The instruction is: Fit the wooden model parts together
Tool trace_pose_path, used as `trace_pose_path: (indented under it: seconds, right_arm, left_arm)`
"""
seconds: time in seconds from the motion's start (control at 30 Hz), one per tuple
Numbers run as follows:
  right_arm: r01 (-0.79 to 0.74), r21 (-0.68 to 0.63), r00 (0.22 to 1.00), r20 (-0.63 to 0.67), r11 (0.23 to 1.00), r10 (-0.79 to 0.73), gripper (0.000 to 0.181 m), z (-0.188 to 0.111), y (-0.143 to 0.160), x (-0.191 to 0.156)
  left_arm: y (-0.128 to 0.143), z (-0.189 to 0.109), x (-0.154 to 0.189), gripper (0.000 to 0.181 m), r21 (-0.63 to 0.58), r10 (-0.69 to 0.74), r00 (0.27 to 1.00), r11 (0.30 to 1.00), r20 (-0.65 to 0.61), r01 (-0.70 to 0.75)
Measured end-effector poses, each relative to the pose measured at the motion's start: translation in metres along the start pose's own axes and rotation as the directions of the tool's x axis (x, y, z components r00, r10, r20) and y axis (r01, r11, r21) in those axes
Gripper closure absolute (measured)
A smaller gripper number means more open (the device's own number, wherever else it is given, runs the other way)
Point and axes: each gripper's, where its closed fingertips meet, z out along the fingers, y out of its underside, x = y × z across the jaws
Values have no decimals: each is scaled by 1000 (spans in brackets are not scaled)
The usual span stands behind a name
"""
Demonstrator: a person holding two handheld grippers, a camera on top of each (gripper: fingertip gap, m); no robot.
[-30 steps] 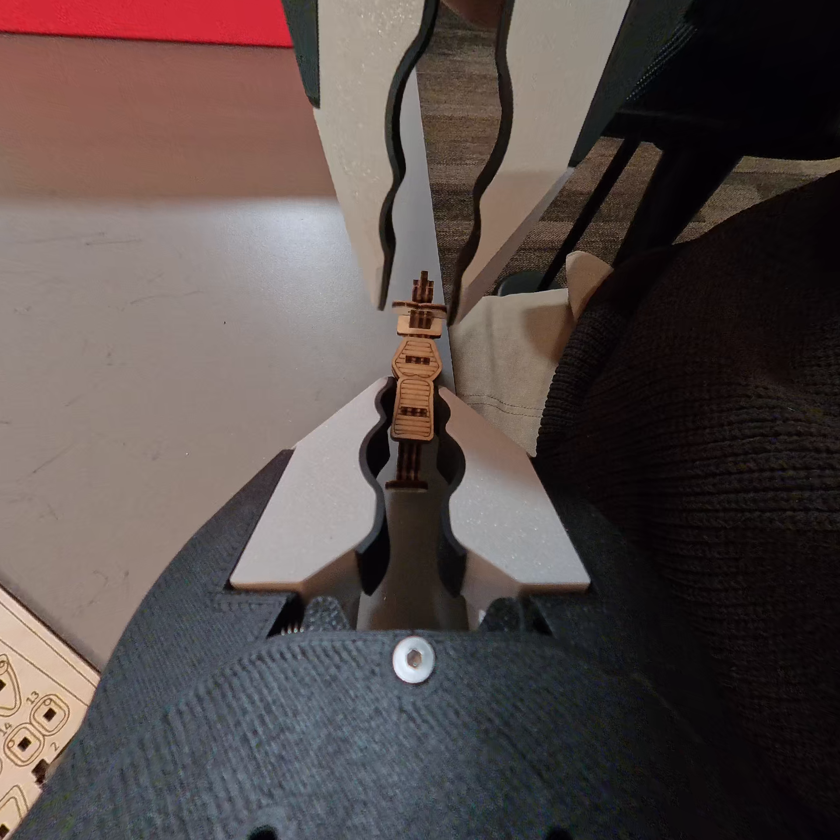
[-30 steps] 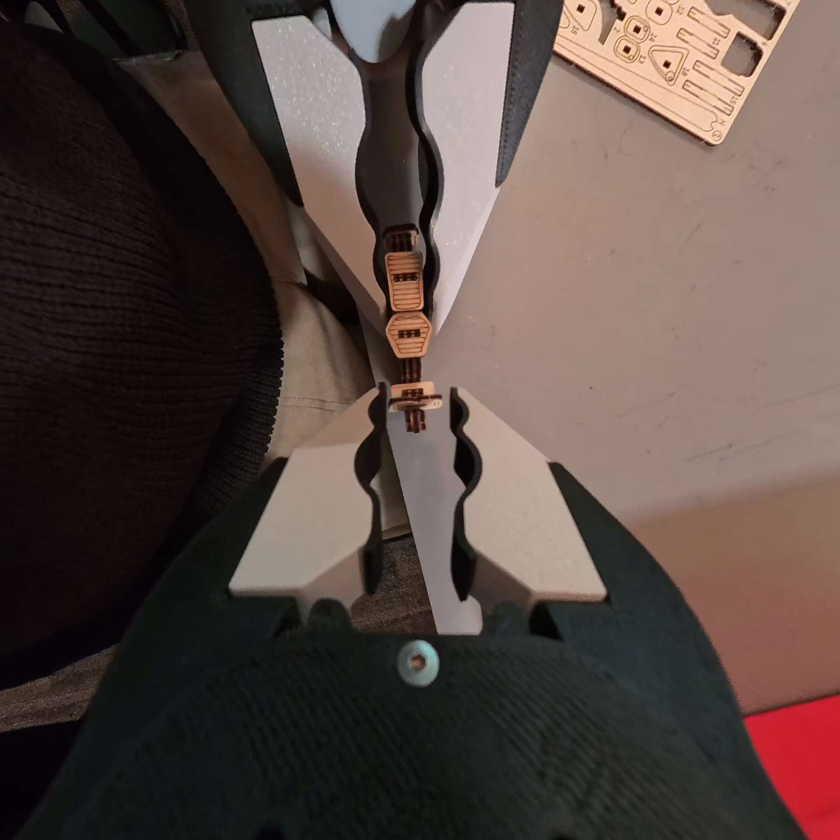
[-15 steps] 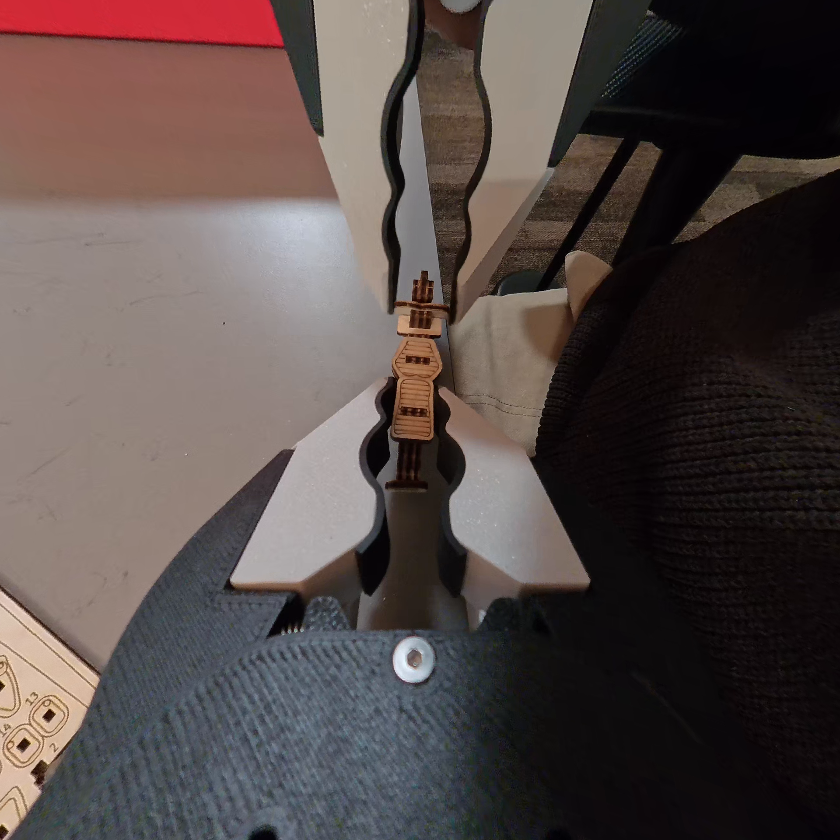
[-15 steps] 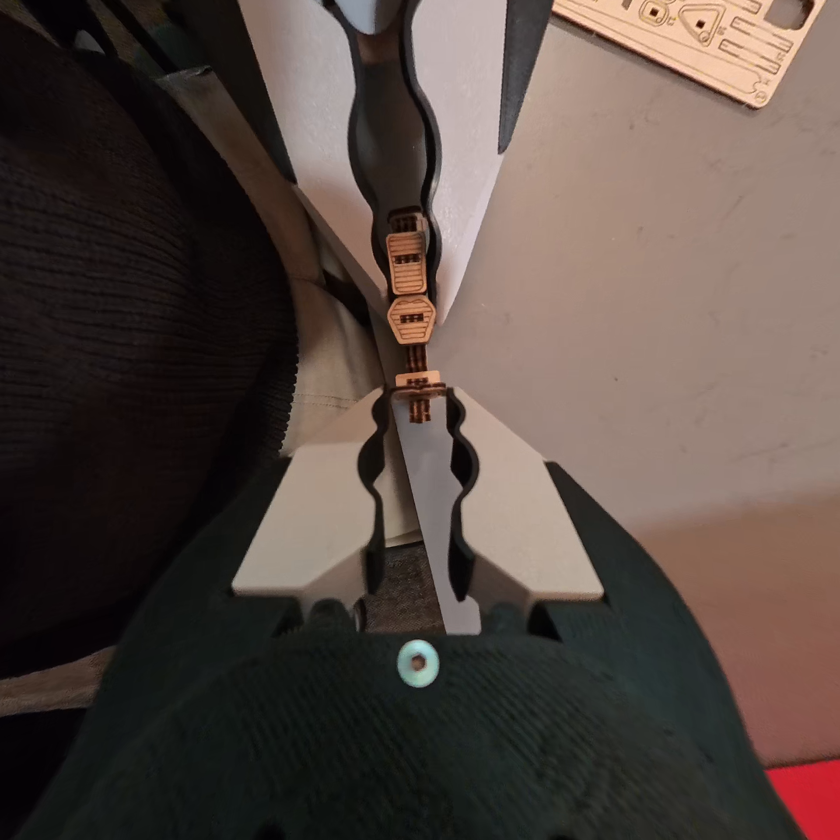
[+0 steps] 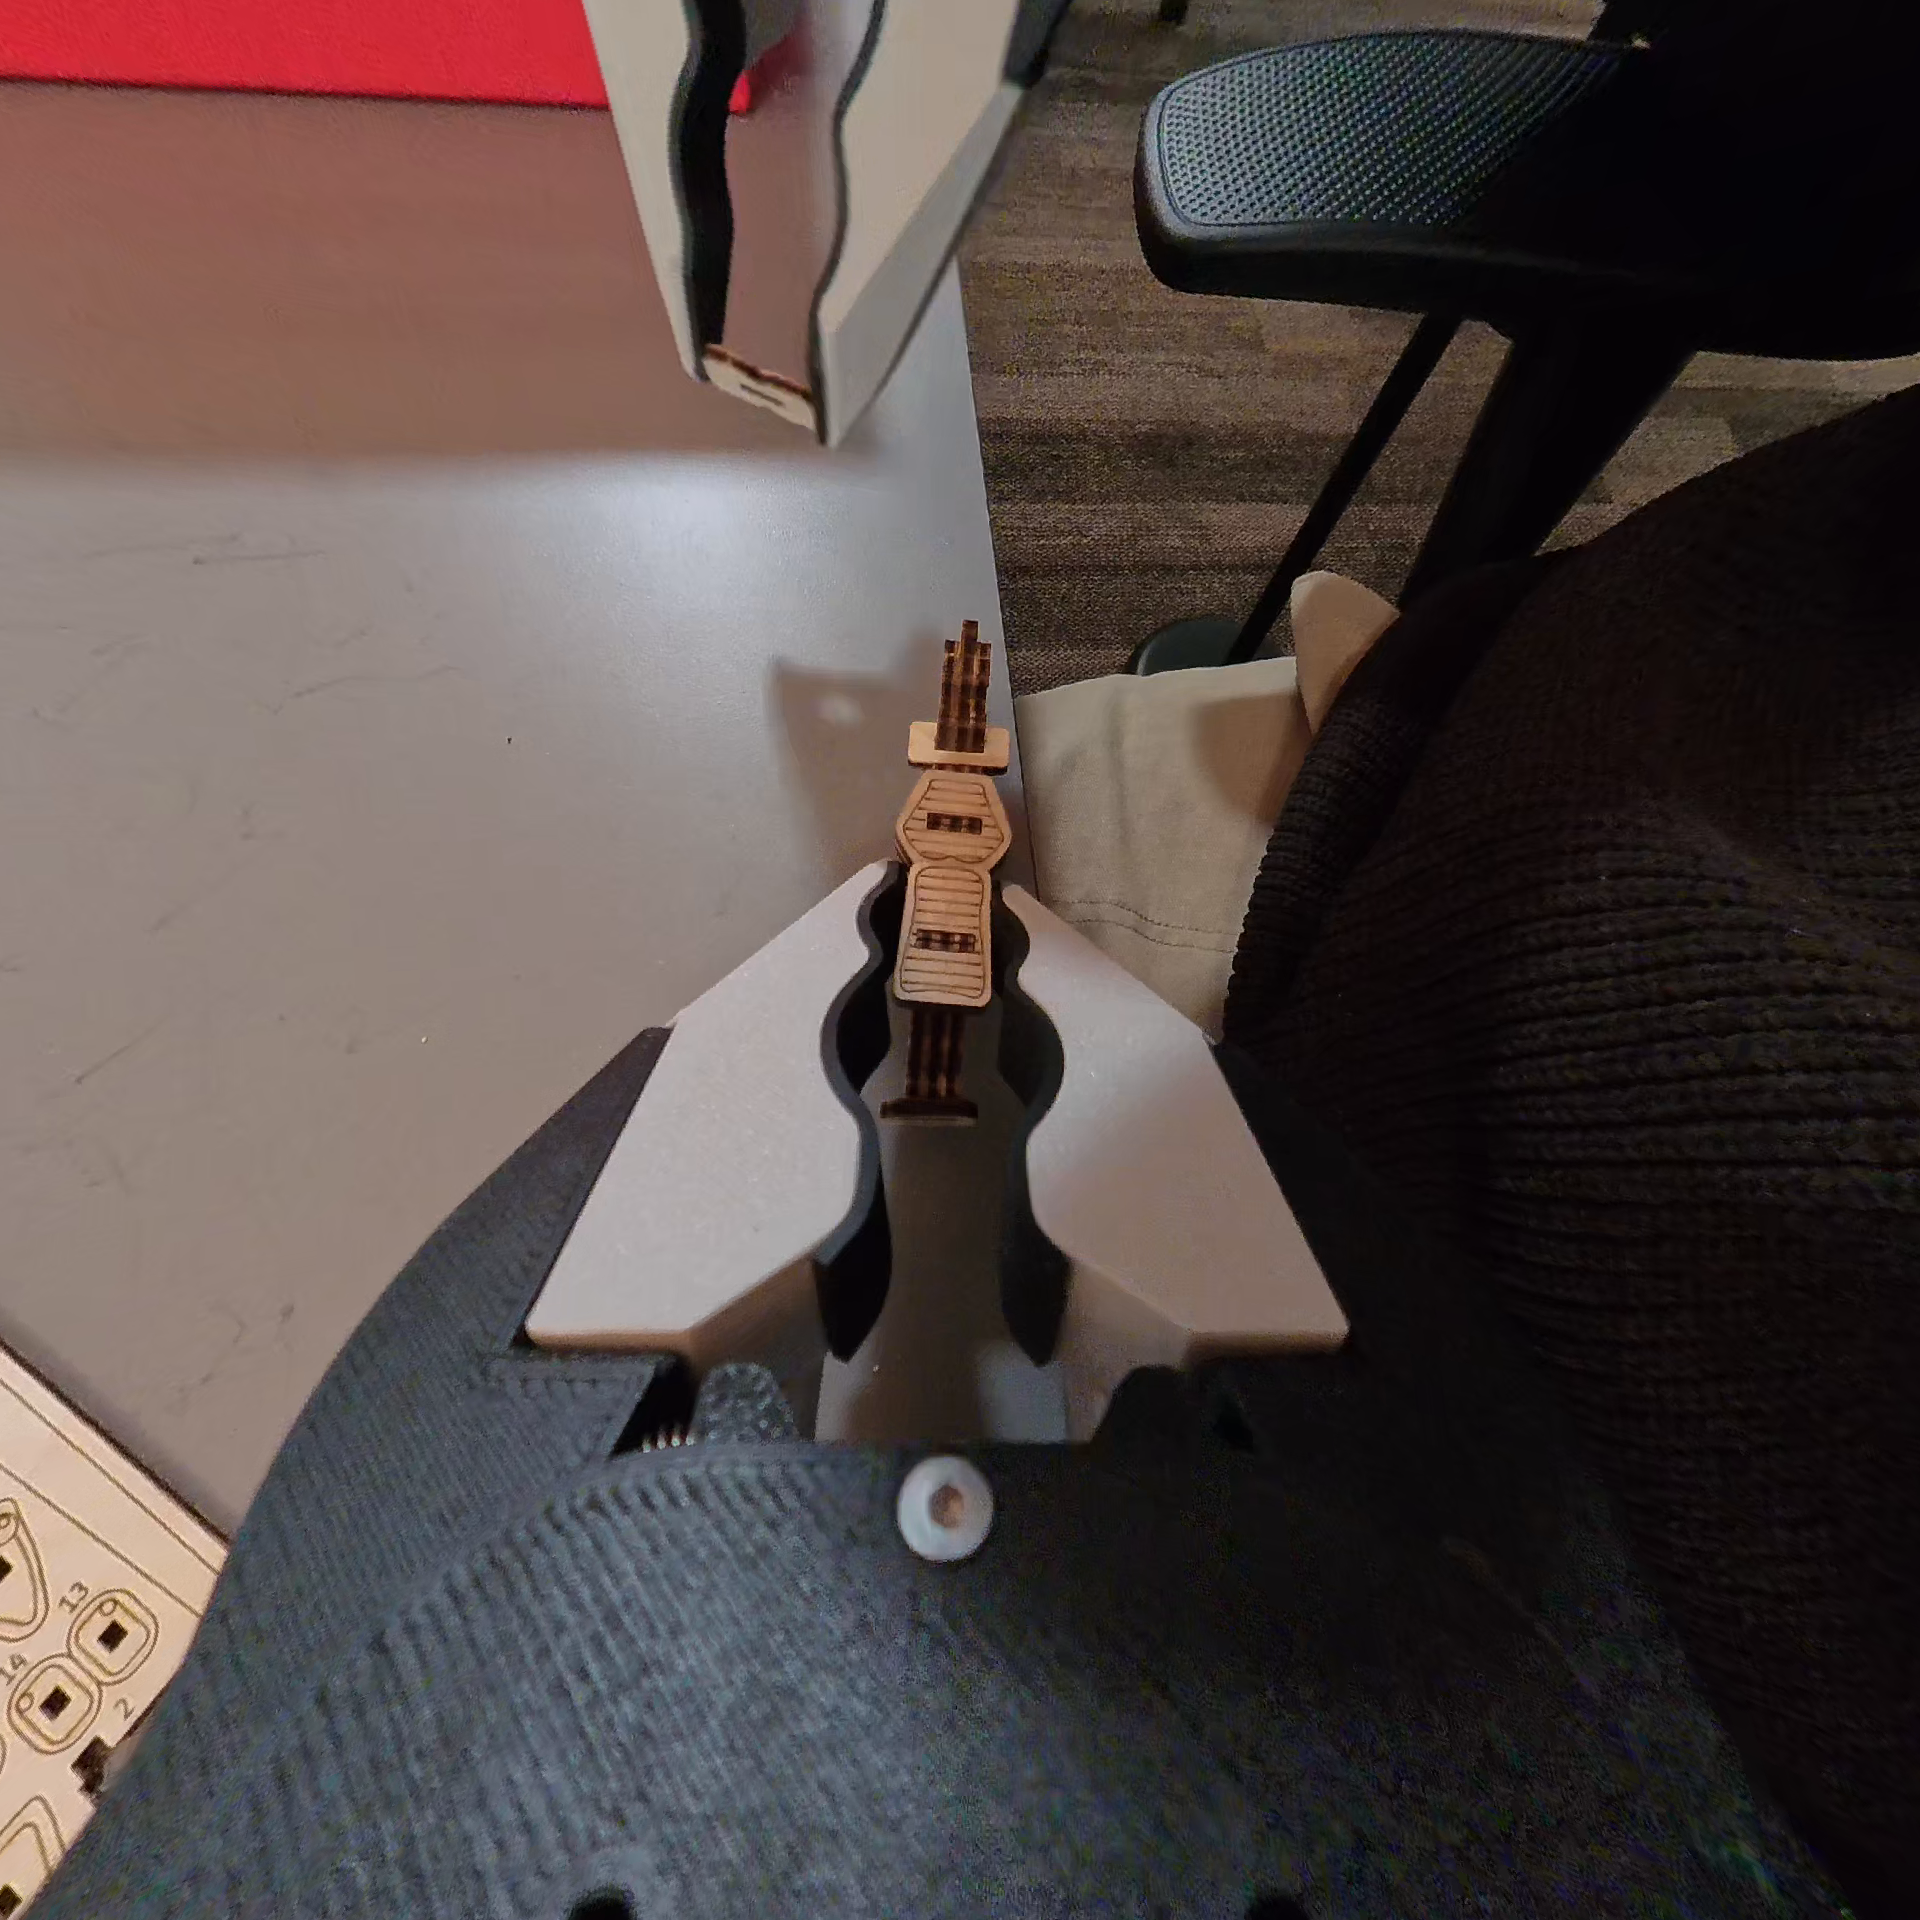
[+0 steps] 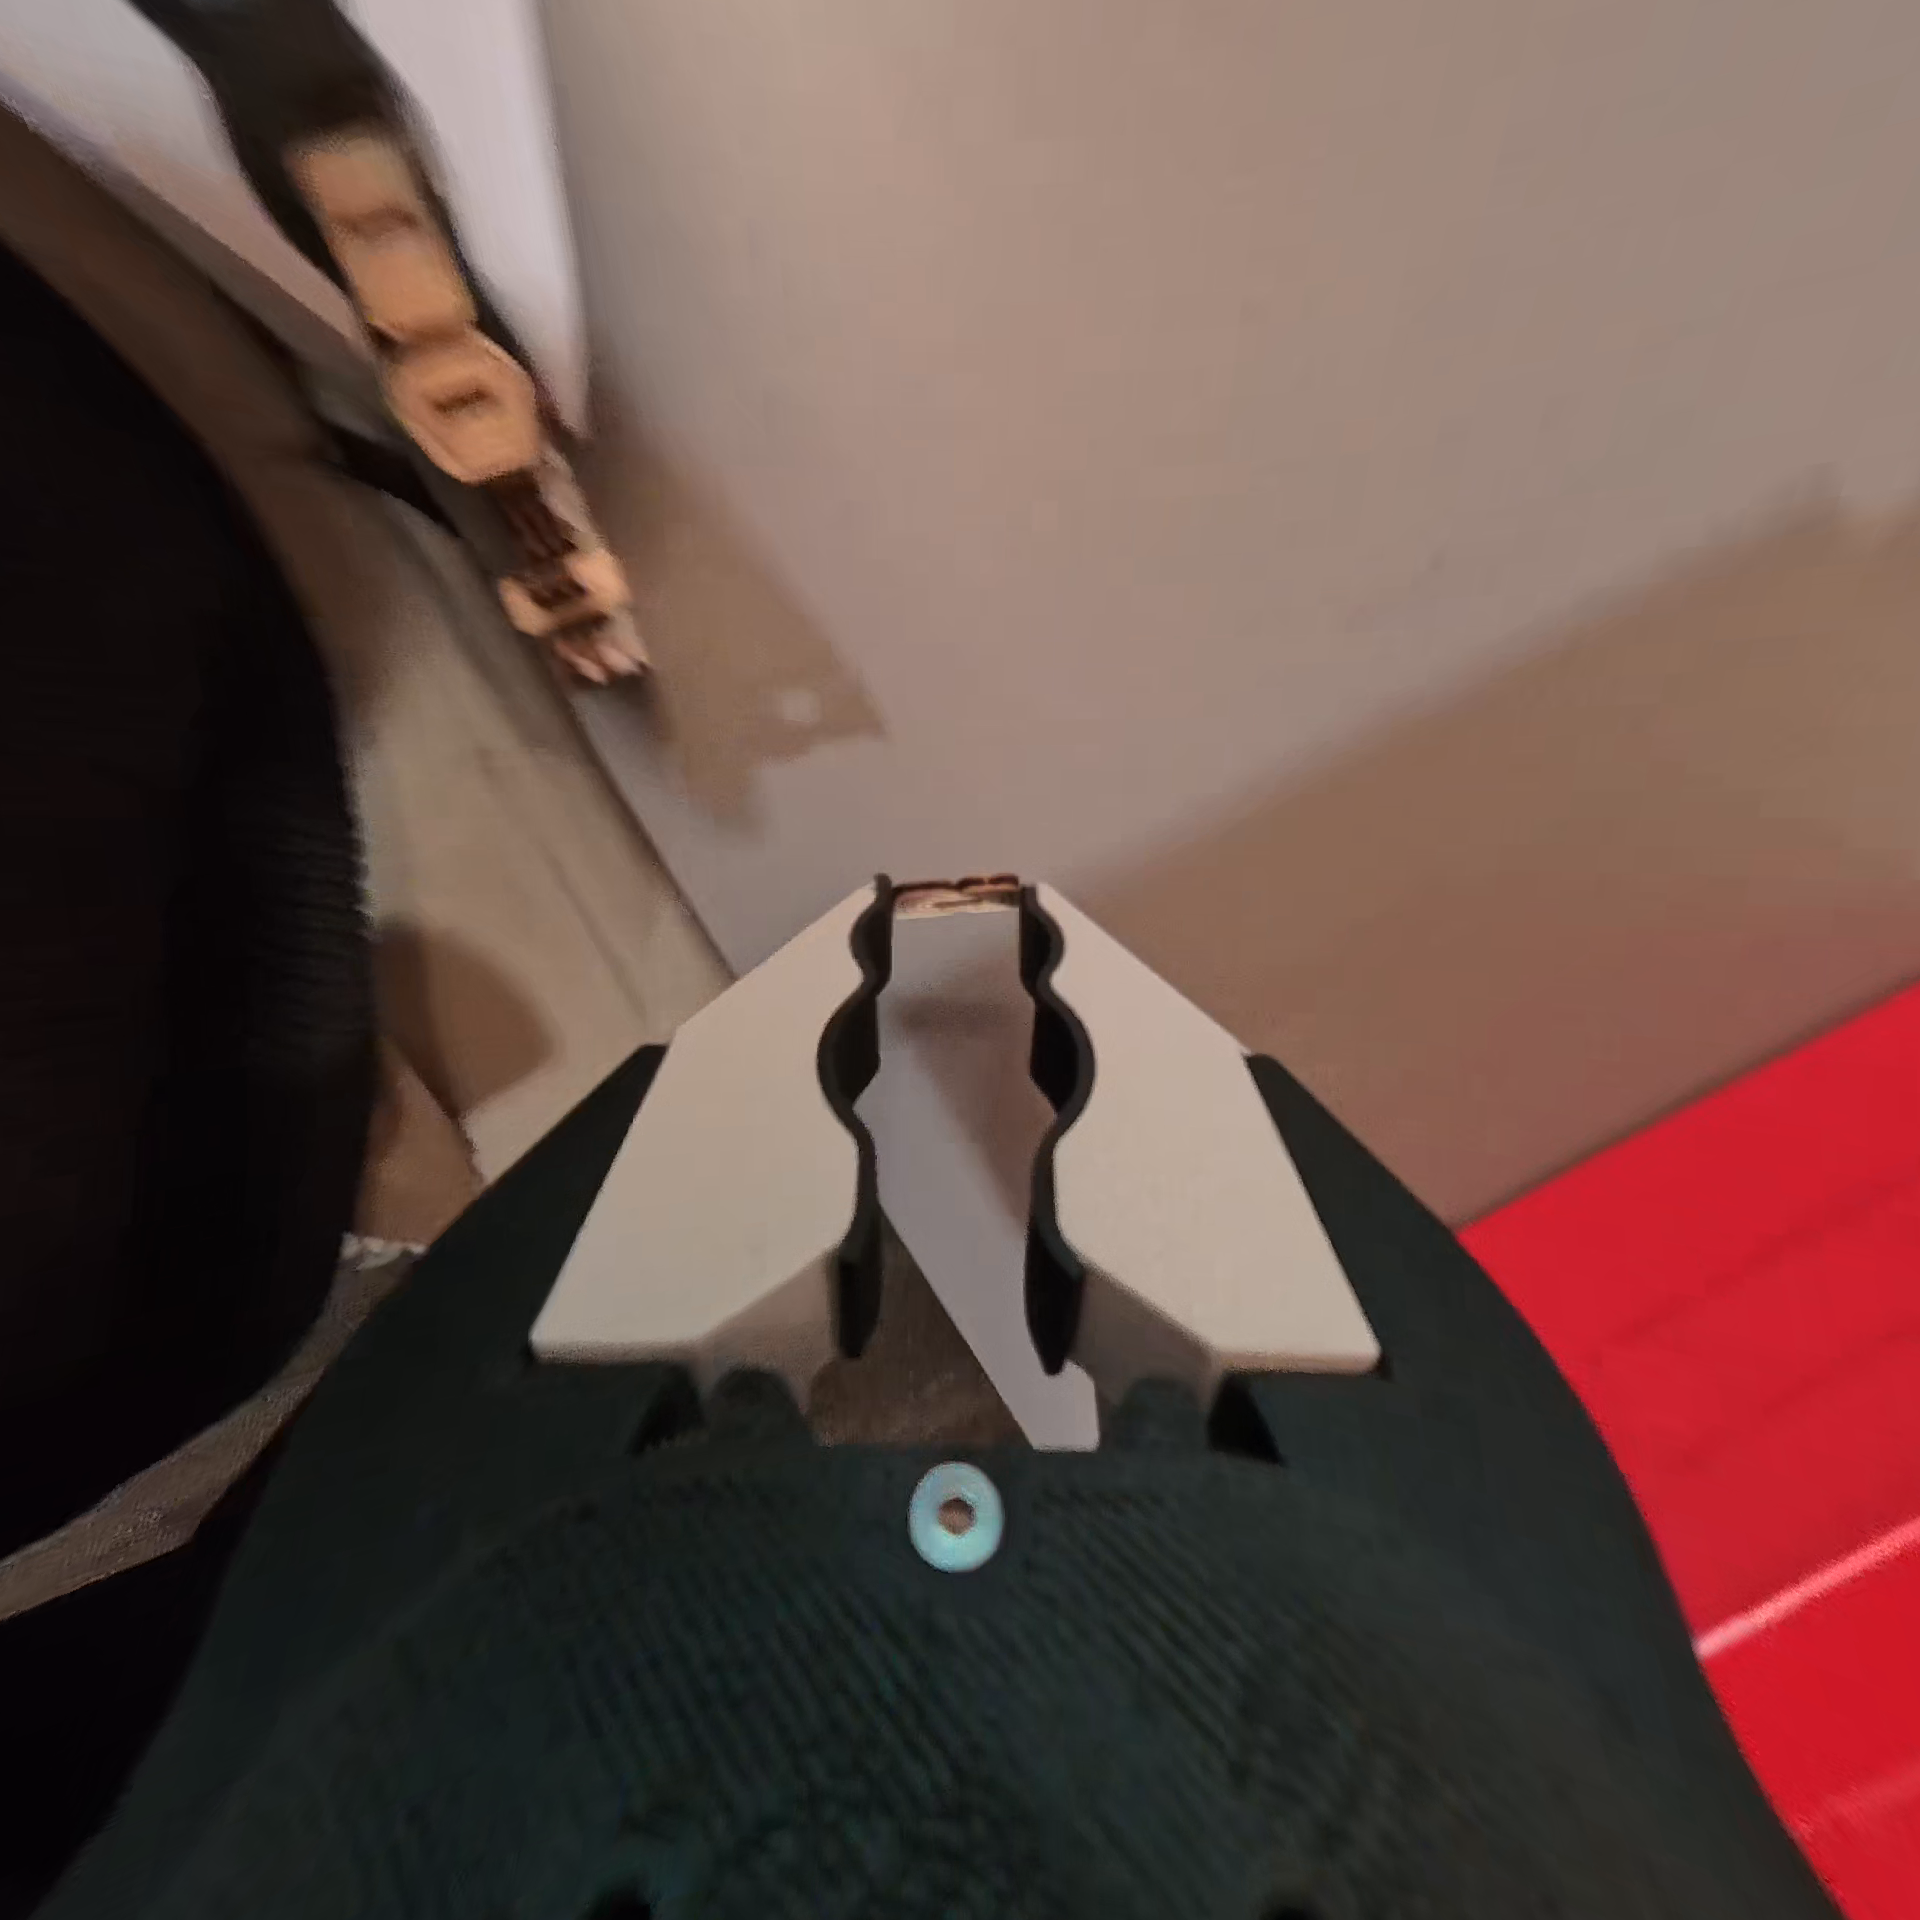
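My left gripper is shut on the wooden model, a dark slotted spine carrying three pale engraved plates. The spine's tip points away from me, over the edge of the grey table. My right gripper hangs apart from the model at the top of the left wrist view. It is shut on a small thin wooden plate. In the right wrist view that plate sits edge-on between the right gripper's tips. The model is blurred at upper left, held by the left gripper.
A pale wooden parts sheet lies at the table's lower left corner. A black chair armrest and a person's black knit garment are on the right, past the table edge. A red surface borders the table. My hands' fingertips stand some 11 centimetres from each other.
My right gripper has pulled back from the model's tip, where it was pressed before, and still holds the thin plate. The left gripper and model have stayed put. The right view is motion-blurred.
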Motion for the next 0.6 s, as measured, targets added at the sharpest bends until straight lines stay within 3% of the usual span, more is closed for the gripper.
trace_pose_path:
  seconds: [0.03,0.17,0.6]
  right_arm:
    - [-12,-45,1000,-28,999,11,158,4,9,7]
    - [-19,-145,999,-48,989,12,157,23,28,13]
    - [-29,-5,1000,10,1000,29,138,23,8,9]
  left_arm:
    - [0,0,0,167,0,0,1000,1000,-1,0]
    - [-1,0,0,167,-1,3,1000,1000,2,-3]
    - [0,-1,0,167,1,-1,1000,1000,0,1]
